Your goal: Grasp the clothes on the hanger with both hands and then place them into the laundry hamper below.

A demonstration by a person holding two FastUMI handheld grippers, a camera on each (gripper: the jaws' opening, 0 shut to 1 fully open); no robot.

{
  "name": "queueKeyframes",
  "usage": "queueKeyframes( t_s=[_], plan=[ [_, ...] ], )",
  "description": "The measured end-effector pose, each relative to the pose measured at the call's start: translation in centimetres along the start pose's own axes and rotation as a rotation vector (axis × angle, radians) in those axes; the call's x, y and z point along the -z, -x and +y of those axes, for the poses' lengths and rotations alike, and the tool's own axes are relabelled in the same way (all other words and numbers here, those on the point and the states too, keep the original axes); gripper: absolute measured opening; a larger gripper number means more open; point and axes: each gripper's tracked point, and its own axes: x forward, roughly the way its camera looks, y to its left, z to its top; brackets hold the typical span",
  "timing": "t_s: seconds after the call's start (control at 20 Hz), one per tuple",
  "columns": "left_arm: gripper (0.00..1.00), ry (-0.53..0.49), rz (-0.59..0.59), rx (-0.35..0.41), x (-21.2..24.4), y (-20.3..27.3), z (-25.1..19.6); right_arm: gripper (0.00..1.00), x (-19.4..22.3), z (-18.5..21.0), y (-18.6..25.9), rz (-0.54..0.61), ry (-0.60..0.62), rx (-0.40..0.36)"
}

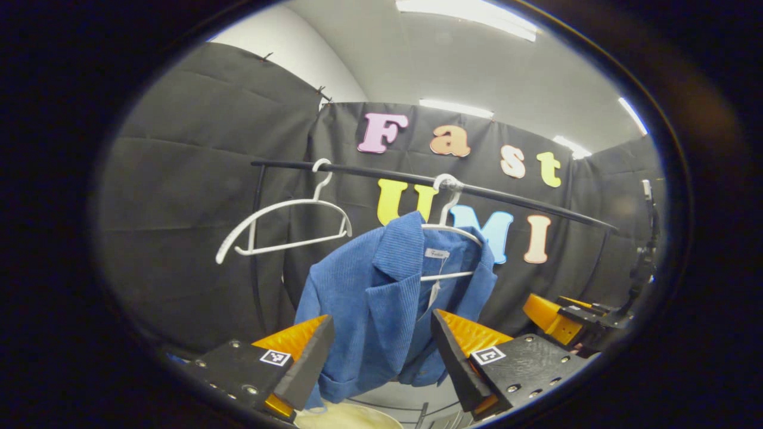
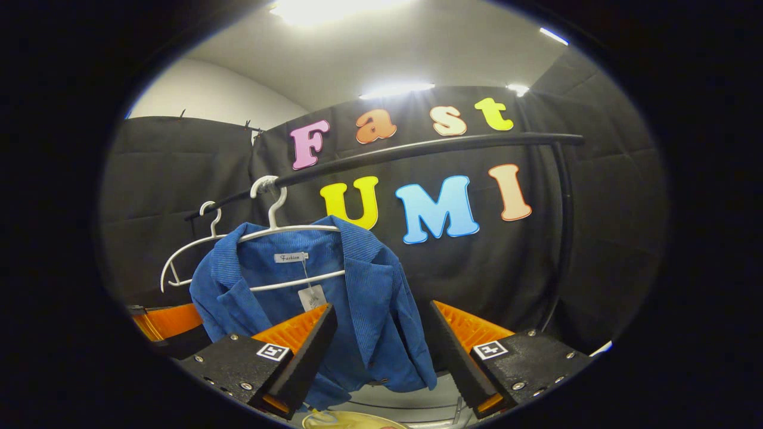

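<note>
Since the blue jacket (image 1: 381, 298) hangs lengthwise off its hanger (image 1: 448, 235) straight ahead, my left gripper (image 1: 381, 357) and right gripper (image 2: 378, 351) both sit wide open, empty, just short of its hem, hamper (image 1: 349, 417) underneath.

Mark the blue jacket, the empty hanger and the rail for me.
blue jacket (image 1: 363, 310): left gripper view, front panel.
empty hanger (image 1: 286, 205): left gripper view, top arm below the hook.
rail (image 2: 417, 149): right gripper view, middle of the bar.

Ribbed blue corduroy-like cloth jacket (image 1: 381, 310) on a smooth white hanger (image 1: 448, 238) under a matt black rail (image 1: 524, 202)
</note>
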Motion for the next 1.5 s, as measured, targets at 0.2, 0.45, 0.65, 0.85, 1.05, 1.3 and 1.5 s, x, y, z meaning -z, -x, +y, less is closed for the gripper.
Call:
queueKeyframes(
  t_s=[0.2, 0.45, 0.65, 0.85, 1.05, 1.3, 1.5],
  plan=[
    [0.93, 0.017, 0.034, -0.063, 0.1, -4.3, -1.1, 0.98, 2.0, -0.1, -4.7, 0.073, -0.036, -0.055],
    [0.93, 0.028, 0.090, -0.140, 2.2, -8.5, -1.0, 0.95, 4.9, 0.3, -9.1, 0.166, -0.078, -0.111],
    [0.93, 0.025, 0.101, -0.184, 4.1, -9.9, -0.6, 0.95, 6.0, 1.1, -11.2, 0.177, -0.098, -0.158],
    [0.93, 0.028, 0.092, -0.228, 4.2, -11.5, -0.8, 0.95, 6.1, 1.7, -13.1, 0.171, -0.100, -0.170],
    [0.93, 0.040, 0.087, -0.291, 4.5, -12.3, 0.3, 0.95, 5.5, 2.4, -14.3, 0.154, -0.075, -0.193],
    [0.51, 0.005, 0.043, -0.313, 4.2, -12.1, 1.0, 0.70, 5.7, 3.2, -15.0, 0.151, -0.050, -0.225],
    [0.14, 0.047, 0.029, -0.252, 4.6, -11.3, 0.3, 0.16, 4.9, 2.9, -14.7, 0.140, -0.106, -0.266]
  ],
)
